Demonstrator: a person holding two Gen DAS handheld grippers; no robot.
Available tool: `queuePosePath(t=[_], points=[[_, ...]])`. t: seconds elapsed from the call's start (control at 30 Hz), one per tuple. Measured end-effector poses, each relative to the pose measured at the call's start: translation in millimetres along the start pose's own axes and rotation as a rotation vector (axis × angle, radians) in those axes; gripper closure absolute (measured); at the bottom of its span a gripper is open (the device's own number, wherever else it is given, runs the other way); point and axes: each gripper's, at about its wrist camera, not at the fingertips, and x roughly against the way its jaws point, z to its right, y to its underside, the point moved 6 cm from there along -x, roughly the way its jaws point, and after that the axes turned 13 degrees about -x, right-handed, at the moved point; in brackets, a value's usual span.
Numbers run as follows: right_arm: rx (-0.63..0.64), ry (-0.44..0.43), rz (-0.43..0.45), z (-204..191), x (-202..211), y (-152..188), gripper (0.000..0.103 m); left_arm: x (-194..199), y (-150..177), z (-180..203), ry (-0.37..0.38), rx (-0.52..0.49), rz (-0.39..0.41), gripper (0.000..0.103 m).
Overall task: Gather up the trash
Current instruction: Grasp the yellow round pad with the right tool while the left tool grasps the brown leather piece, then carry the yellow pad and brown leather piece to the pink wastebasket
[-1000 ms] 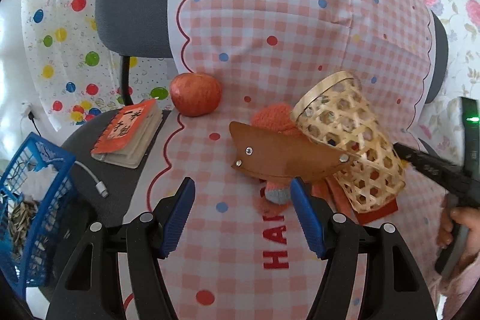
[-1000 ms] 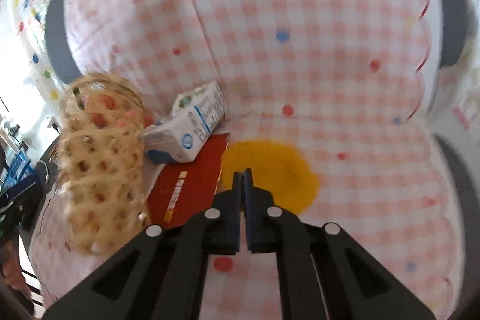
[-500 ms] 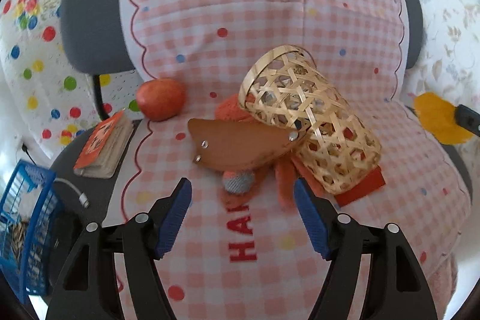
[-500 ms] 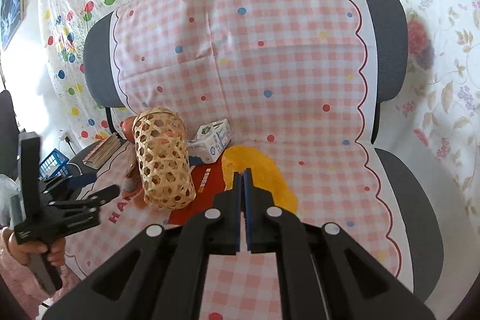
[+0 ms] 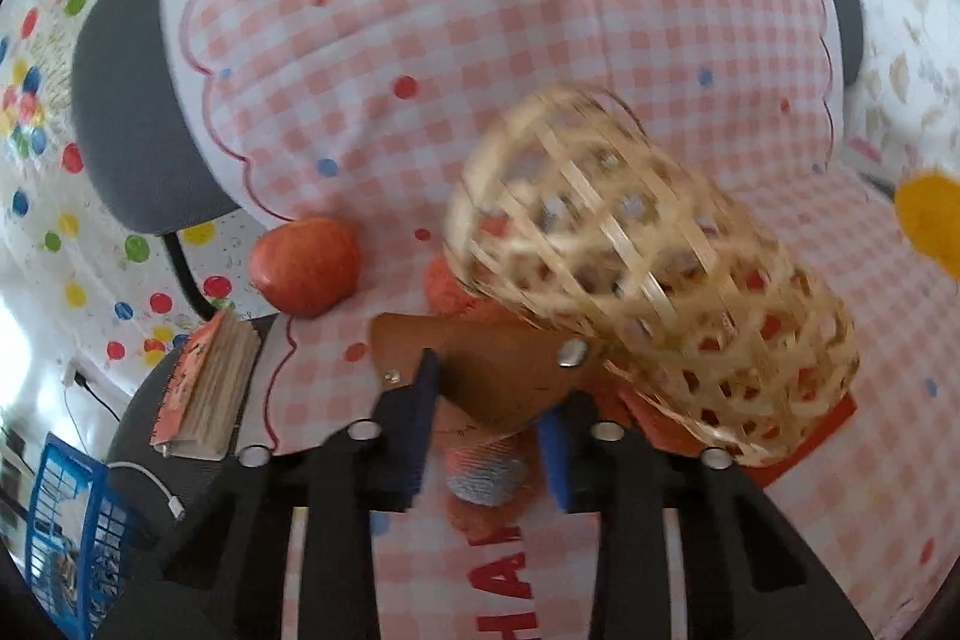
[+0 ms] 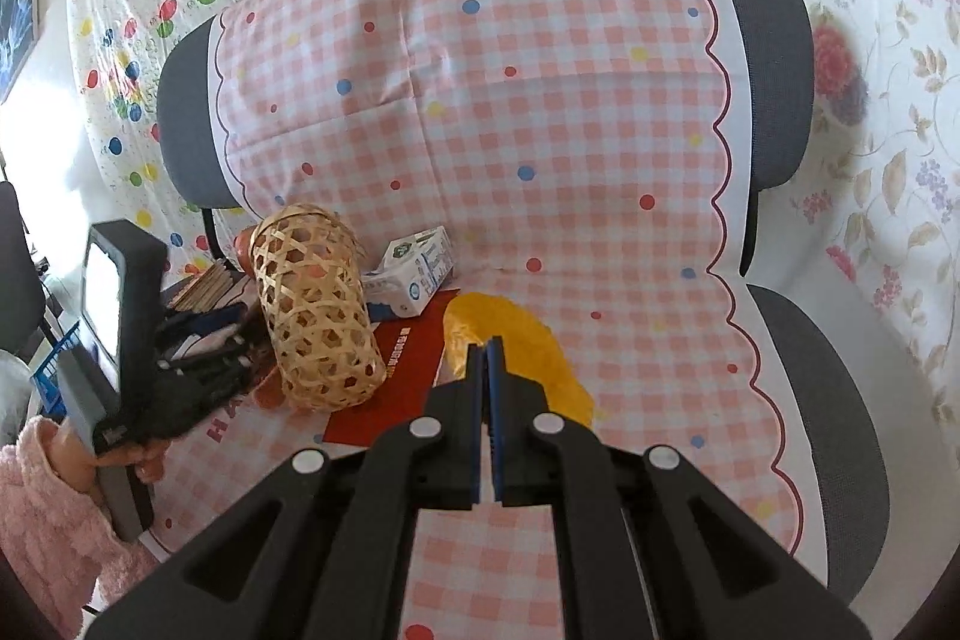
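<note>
Nearest the left wrist camera, the left gripper [image 5: 489, 421] is closing its jaws around the brown leather piece [image 5: 480, 370], which sits between the blue pads; the left pad overlaps its edge, but blur hides whether both pads press on it yet. Under that piece lies an orange knitted item with a grey tip [image 5: 485, 478], resting on the pink checked cloth [image 5: 420, 40] that covers the seat. Just beyond, the woven bamboo basket [image 5: 654, 274] lies tipped on its side, its mouth facing up and left, over a red card [image 5: 810, 460]. To the left, a red apple [image 5: 306, 265] sits at the cloth's scalloped edge, with a small orange-covered notebook [image 5: 204, 388] beside it on the grey chair [image 5: 126, 130], and a blue wire bin [image 5: 66, 538] at the far lower left. In the right wrist view, the right gripper [image 6: 485, 358] has its jaws pressed together, nipping the near edge of a yellow piece [image 6: 516, 346]. Behind the basket rests a white milk carton [image 6: 414, 271]. At the left edge a hand [image 6: 129, 451] in a pink fluffy sleeve grasps the other tool's handle.
</note>
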Motion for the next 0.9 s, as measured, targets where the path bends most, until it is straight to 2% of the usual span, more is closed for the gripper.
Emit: queuePosePath(t=[0.07, 0.13, 0.3, 0.4, 0.5, 0.6, 0.73, 0.9], points=[[0.003, -0.002, 0.001, 0, 2, 0, 0.101, 12, 4, -19, 0.004, 0.072, 0.027, 0.090], [0.002, -0.003, 0.008, 0, 6, 1, 0.101, 26, 13, -39, 0.009, 0.147, 0.054, 0.094], [-0.003, -0.019, 0.030, -3, 18, 6, 0.101, 76, 28, -79, 0.030, 0.297, 0.155, 0.095], [-0.009, -0.039, 0.038, -8, 25, 9, 0.101, 112, 28, -87, 0.049, 0.319, 0.223, 0.095], [-0.012, -0.055, 0.051, -14, 35, 12, 0.101, 143, 26, -74, 0.081, 0.302, 0.280, 0.095], [-0.015, -0.062, 0.068, -16, 49, 15, 0.101, 167, 23, -44, 0.133, 0.271, 0.333, 0.095], [-0.019, -0.054, 0.090, -9, 73, 24, 0.101, 184, 20, -3, 0.177, 0.217, 0.373, 0.095], [-0.033, -0.013, 0.110, 8, 101, 41, 0.101, 189, 18, 54, 0.280, 0.164, 0.390, 0.095]])
